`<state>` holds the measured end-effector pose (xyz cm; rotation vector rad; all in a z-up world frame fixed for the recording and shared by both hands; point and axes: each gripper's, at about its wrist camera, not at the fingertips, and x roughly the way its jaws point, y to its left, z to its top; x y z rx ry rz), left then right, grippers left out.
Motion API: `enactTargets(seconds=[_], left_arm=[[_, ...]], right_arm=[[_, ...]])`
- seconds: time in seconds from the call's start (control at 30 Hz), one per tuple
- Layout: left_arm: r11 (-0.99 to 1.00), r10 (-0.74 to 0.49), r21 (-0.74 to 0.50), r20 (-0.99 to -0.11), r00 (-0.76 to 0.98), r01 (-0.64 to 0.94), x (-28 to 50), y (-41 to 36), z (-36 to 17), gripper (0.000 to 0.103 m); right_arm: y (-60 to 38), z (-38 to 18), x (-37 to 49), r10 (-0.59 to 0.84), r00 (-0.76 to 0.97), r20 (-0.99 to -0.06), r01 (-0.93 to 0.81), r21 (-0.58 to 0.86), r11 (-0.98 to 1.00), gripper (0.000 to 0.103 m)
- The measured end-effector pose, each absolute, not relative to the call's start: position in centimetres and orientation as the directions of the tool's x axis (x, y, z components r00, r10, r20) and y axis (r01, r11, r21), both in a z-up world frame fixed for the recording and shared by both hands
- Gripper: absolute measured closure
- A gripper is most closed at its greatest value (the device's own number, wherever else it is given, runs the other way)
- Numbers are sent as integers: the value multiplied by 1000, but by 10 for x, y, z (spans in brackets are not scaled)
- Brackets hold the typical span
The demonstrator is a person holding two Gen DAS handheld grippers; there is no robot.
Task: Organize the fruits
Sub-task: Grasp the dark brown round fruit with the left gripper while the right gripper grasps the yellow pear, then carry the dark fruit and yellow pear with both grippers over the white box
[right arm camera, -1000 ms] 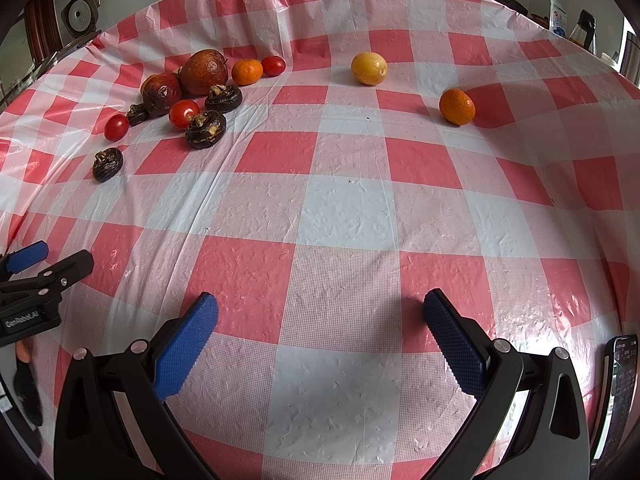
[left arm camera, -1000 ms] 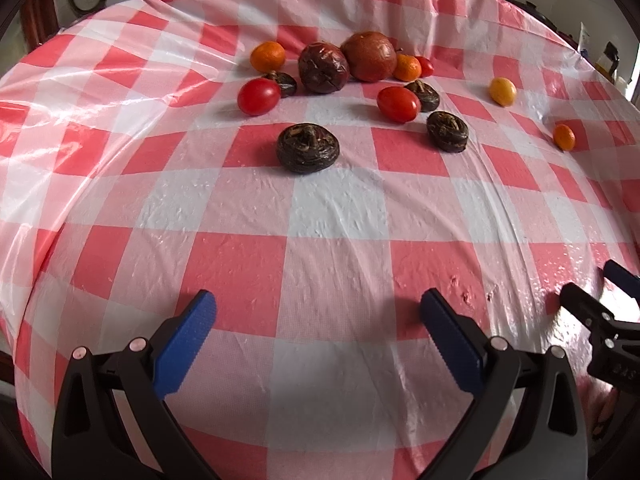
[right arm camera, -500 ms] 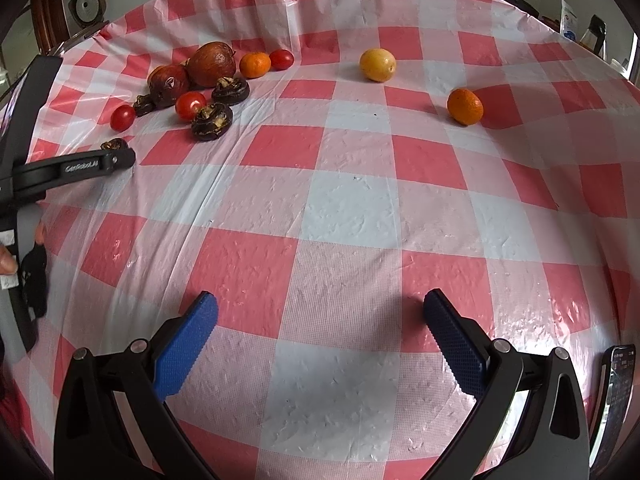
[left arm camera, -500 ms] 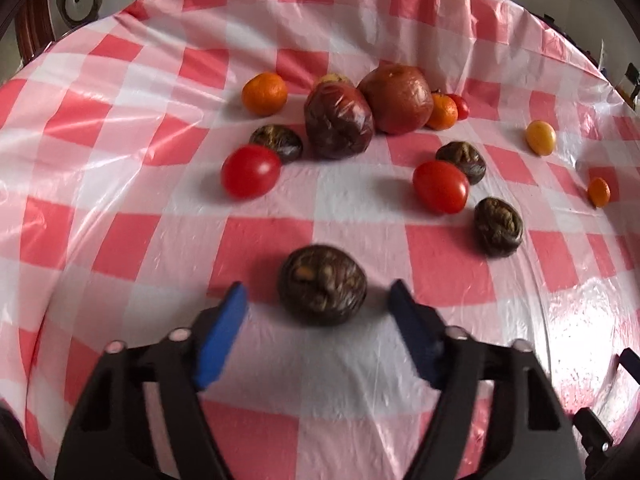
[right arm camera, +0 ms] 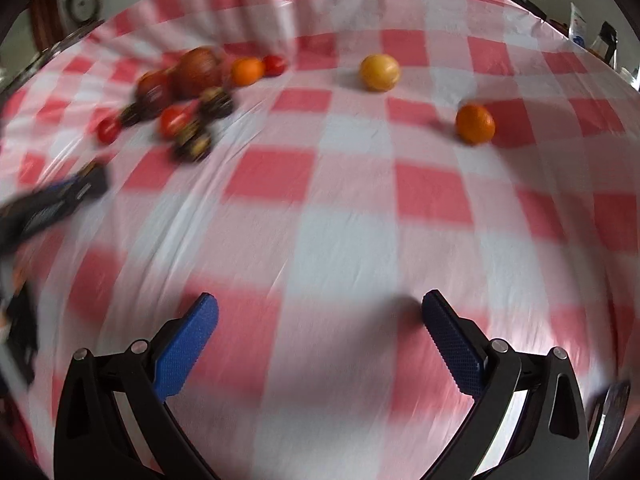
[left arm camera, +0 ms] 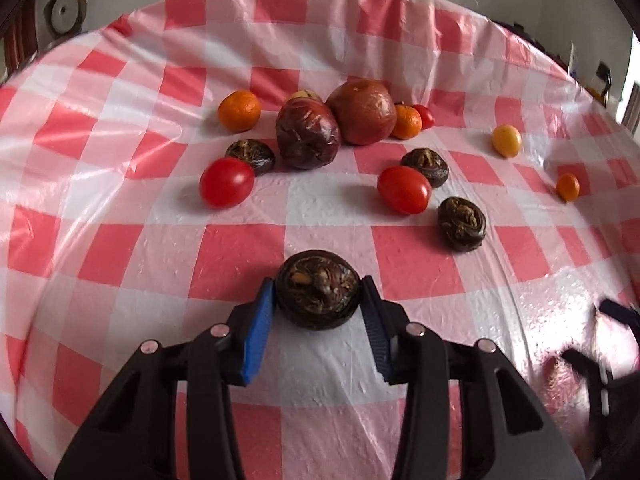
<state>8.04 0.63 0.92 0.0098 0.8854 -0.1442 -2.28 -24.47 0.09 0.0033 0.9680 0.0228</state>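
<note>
My left gripper (left arm camera: pixel 319 300) is shut on a dark water chestnut (left arm camera: pixel 319 289) resting on the checked tablecloth (left arm camera: pixel 328 364). Beyond it lie two red tomatoes (left arm camera: pixel 226 182) (left arm camera: pixel 404 189), three more water chestnuts (left arm camera: pixel 461 223), two big dark red fruits (left arm camera: pixel 308 133) (left arm camera: pixel 363 111), two oranges (left arm camera: pixel 239 111) and a small tomato. My right gripper (right arm camera: pixel 320 312) is open and empty above bare cloth; a yellow fruit (right arm camera: pixel 379 71) and an orange (right arm camera: pixel 475 123) lie ahead of it. The fruit cluster (right arm camera: pixel 188 92) shows blurred at its far left.
A yellow fruit (left arm camera: pixel 506 140) and a small orange (left arm camera: pixel 567 187) lie at the right in the left wrist view. The left gripper (right arm camera: pixel 56 204) appears blurred at the left edge of the right wrist view. The table edge curves around the back.
My left gripper moved forward to the nearest water chestnut and closed its blue pads on it. My right gripper is moving, its view now blurred.
</note>
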Motion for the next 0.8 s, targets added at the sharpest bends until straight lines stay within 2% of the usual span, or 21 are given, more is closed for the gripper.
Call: enactTargets(seconds=[0.13,0.23,0.37,0.57,0.73,0.8], left_arm=[[987,-154,-98,-773,616,124,83,13,8,60],[982,-189,-144,-765,615,124,83,19,8,60],[977,-212,-173,-759,615,123,82,22,8,60],[970,-240,-204,-752,614,129,82,24,8,59],[969,-247,-208,-751,612,136,82,23,8,59],[968,-248,-209,-751,612,136,82,23,8,59]], right_arm=[[-265,6,43,27,594,-804,46,67,997,7],[-272,11,93,-17,620,-785,95,53,994,10],[-273,10,146,-32,616,-787,143,72,987,20],[-285,9,195,-110,603,-790,241,50,969,22],[-285,6,214,-147,589,-795,260,14,966,39],[-280,7,215,-149,595,-789,254,9,967,57]])
